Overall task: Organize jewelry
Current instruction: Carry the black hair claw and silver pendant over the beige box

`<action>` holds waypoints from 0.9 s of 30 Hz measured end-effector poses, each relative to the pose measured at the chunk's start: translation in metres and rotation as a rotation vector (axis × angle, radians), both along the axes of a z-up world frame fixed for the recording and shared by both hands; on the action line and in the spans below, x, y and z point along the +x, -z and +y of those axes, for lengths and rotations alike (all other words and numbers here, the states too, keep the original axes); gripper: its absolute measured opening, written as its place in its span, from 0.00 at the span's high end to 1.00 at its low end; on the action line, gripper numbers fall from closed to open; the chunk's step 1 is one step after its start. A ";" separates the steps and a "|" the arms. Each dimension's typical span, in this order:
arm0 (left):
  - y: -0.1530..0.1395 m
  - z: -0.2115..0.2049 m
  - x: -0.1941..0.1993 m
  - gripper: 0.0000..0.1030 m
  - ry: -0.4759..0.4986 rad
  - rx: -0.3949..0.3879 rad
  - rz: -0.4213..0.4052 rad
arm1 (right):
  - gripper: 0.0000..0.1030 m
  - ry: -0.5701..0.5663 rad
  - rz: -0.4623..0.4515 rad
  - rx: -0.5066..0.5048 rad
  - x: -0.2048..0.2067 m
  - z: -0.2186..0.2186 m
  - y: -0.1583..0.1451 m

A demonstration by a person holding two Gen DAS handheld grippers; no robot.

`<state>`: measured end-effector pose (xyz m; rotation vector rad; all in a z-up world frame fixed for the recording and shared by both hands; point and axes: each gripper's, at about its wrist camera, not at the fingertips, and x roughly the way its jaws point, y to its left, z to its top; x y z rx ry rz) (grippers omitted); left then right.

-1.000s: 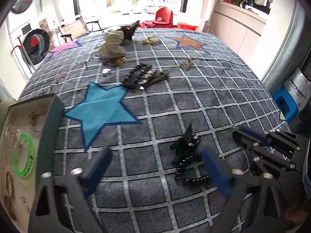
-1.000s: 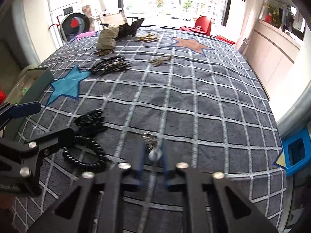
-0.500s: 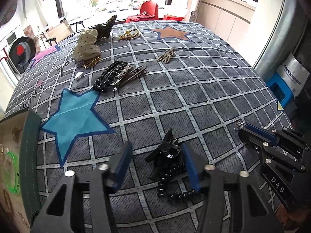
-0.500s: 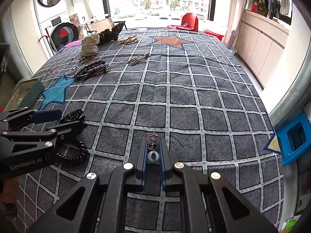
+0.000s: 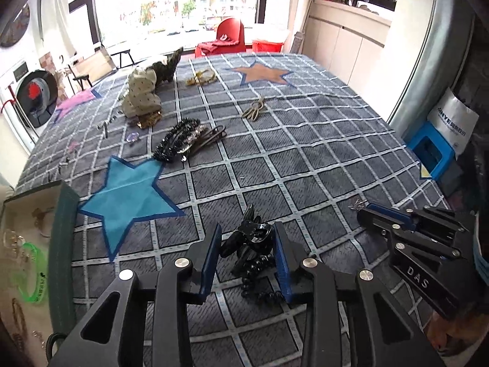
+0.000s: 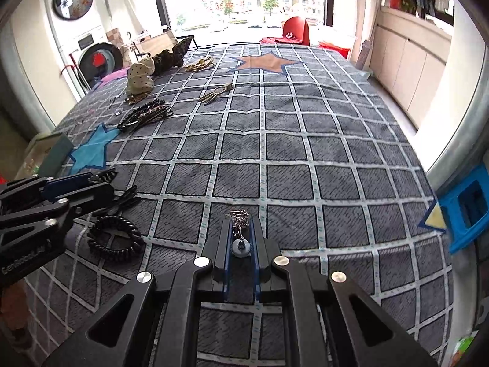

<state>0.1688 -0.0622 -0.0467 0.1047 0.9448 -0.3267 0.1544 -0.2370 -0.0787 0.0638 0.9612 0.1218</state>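
Note:
A black hair clip (image 5: pixel 249 238), tangled with a black coiled hair tie (image 5: pixel 259 287), lies on the checked grey cloth. My left gripper (image 5: pixel 247 229) straddles the clip; its jaws are closing and the blue pads (image 5: pixel 211 253) touch the clip's sides. In the right wrist view the left gripper (image 6: pixel 108 180) has the clip at its tips, with the coil (image 6: pixel 114 240) on the cloth below. My right gripper (image 6: pixel 240 223) is shut on a silver chain pendant (image 6: pixel 240 246) with a round pale bead. In the left wrist view the right gripper (image 5: pixel 371 214) sits low on the right.
An open green-edged jewelry box (image 5: pixel 61 244) with a green bangle (image 5: pixel 30 275) stands at the cloth's left edge. Black hairbands (image 5: pixel 186 139), gold pieces (image 5: pixel 255 110) and fabric scrunchies (image 5: pixel 142 96) lie farther back. A blue stool (image 5: pixel 431 153) stands off the right edge.
The left gripper's jaws went from wide apart to closed in on the black hair clip. The right gripper kept its hold on the pendant and shifted slightly.

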 end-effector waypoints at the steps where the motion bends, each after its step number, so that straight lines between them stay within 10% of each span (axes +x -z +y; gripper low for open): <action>1: -0.003 0.000 -0.004 0.65 0.001 0.002 -0.006 | 0.88 0.005 0.005 0.016 -0.002 -0.002 0.000; 27: -0.003 0.040 -0.108 0.65 -0.109 0.027 -0.005 | 0.88 0.005 0.039 0.116 -0.071 0.009 -0.011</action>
